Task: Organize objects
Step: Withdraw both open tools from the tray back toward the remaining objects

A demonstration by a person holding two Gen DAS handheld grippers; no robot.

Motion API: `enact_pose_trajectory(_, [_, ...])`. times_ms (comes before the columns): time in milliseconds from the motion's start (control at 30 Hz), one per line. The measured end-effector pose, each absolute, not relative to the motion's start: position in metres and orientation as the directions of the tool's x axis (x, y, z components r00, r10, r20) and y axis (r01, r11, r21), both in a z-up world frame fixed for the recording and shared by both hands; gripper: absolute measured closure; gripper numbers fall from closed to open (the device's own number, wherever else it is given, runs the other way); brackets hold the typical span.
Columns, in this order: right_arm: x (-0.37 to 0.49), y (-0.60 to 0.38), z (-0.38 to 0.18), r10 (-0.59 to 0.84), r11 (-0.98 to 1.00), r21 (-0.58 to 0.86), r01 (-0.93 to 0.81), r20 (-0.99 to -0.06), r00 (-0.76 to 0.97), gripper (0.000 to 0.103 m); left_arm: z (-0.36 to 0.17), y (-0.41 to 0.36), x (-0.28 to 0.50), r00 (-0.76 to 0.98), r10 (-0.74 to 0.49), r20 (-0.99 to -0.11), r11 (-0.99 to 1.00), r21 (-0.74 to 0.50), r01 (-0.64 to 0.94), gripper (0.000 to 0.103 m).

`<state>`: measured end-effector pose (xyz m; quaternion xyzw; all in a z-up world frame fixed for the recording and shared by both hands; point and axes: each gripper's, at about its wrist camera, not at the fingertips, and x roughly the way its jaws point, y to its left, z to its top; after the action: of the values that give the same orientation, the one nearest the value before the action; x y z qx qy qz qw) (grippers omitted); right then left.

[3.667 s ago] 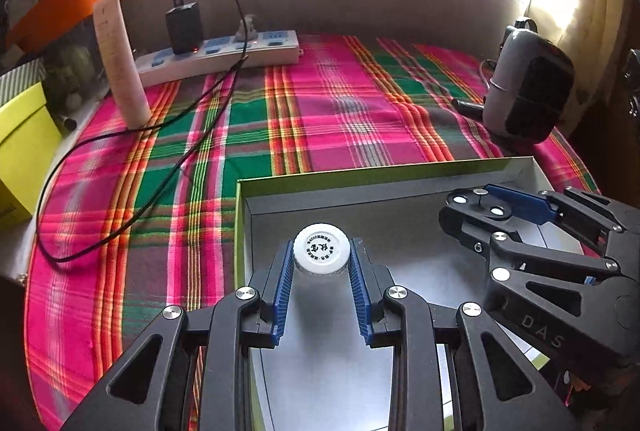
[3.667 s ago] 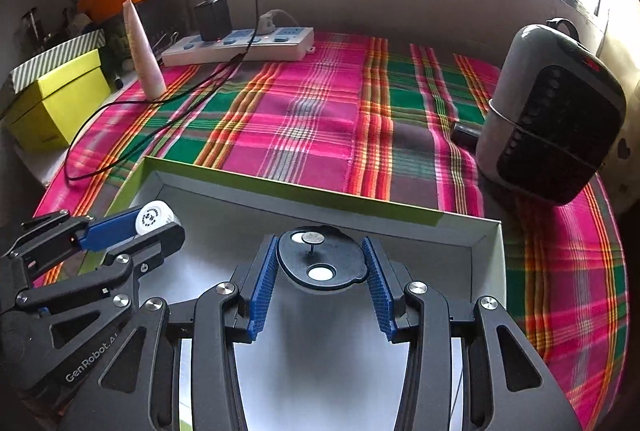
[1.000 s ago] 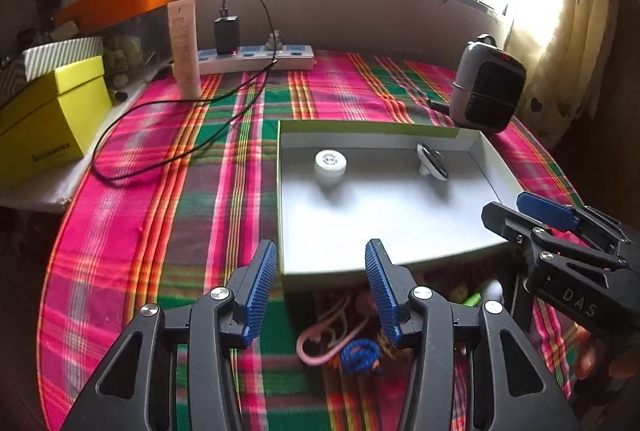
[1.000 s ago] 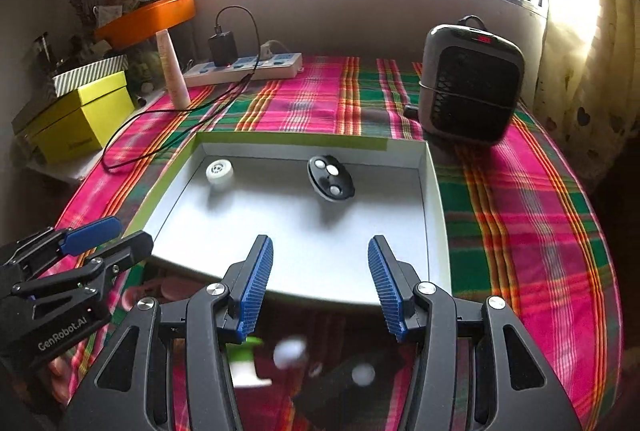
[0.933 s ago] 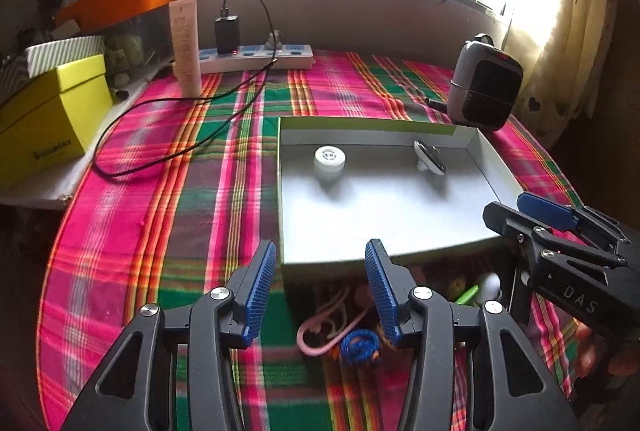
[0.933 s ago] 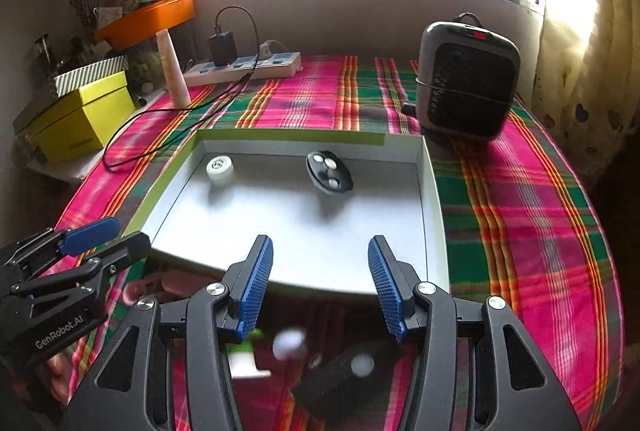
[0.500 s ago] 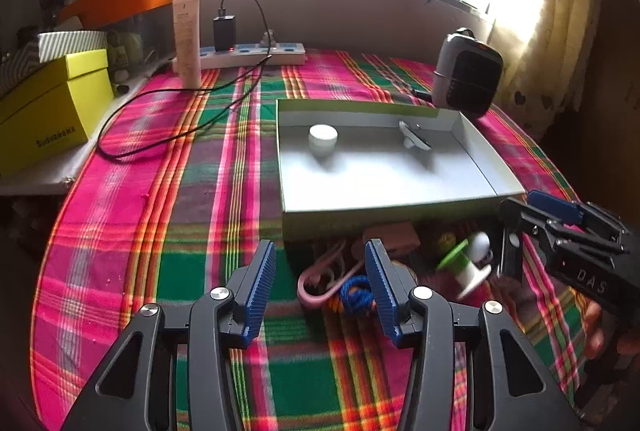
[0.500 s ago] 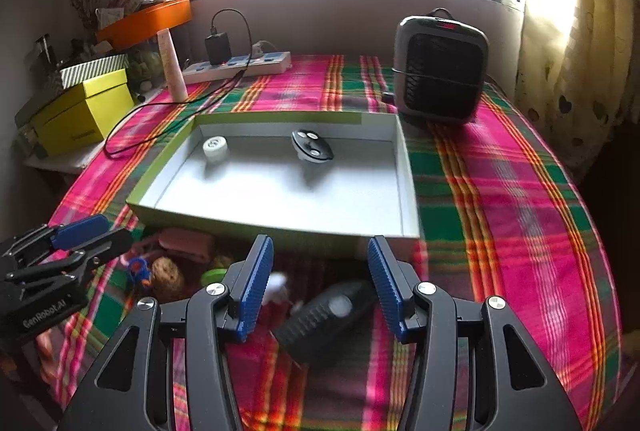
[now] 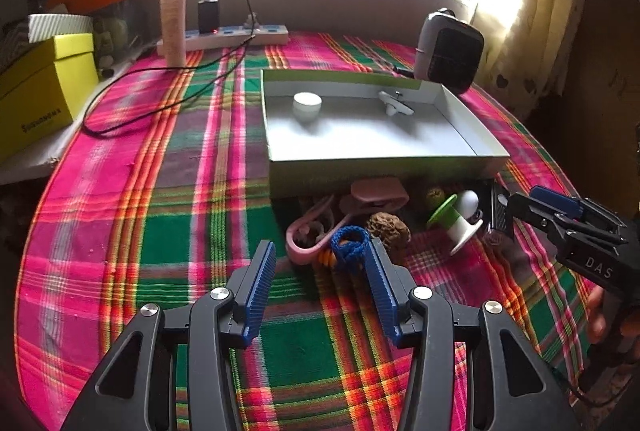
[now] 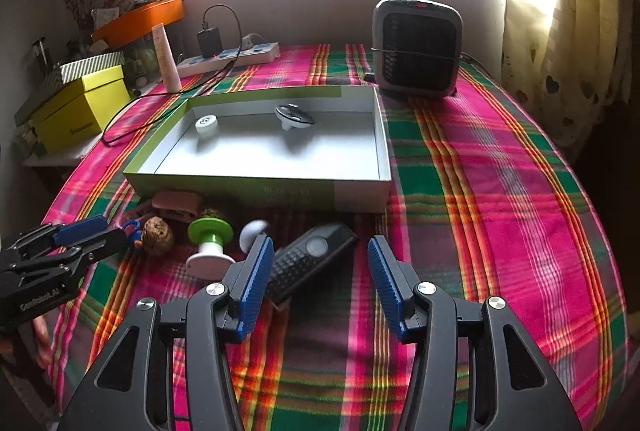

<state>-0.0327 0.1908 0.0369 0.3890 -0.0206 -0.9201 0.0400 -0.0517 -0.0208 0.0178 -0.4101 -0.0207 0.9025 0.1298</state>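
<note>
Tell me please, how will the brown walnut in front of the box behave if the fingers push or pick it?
The walnut looks round, so a push would probably roll it across the plaid cloth. Its wrinkled shell seems hard and rough, likely giving the fingers decent grip. It probably weighs little for its size.

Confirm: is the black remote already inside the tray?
No. The black remote lies on the plaid cloth in front of the tray, which holds only a white cap and a dark disc-shaped item.
</note>
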Motion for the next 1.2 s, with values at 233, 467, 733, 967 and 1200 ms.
enact_pose_trajectory(233, [-0.031, 0.191, 0.034, -0.085, -0.996, 0.068, 0.052, -0.723, -0.686, 0.052, 0.01, -0.015, -0.054, -0.607, 0.27, -0.747, -0.959, -0.155, -0.236, 0.058])
enact_pose_trajectory(467, [-0.03, 0.192, 0.031, -0.084, -0.996, 0.069, 0.05, -0.73, -0.679, 0.052, 0.006, -0.007, -0.054, -0.585, 0.307, -0.751, -0.947, -0.18, -0.266, 0.058])
enact_pose_trajectory(733, [-0.032, 0.19, 0.03, -0.088, -0.996, 0.082, 0.041, -0.736, -0.672, 0.052, 0.005, -0.005, -0.059, -0.594, 0.306, -0.744, -0.949, -0.185, -0.257, 0.058])
enact_pose_trajectory(967, [-0.037, 0.182, 0.029, -0.081, -0.997, 0.066, 0.048, -0.741, -0.667, 0.052, 0.006, -0.003, -0.061, -0.588, 0.315, -0.745, -0.945, -0.189, -0.267, 0.058])
enact_pose_trajectory(1200, [-0.036, 0.179, 0.028, -0.069, -0.997, 0.039, 0.06, -0.746, -0.662, 0.051, 0.006, 0.001, -0.057, -0.574, 0.346, -0.742, -0.933, -0.207, -0.295, 0.058])
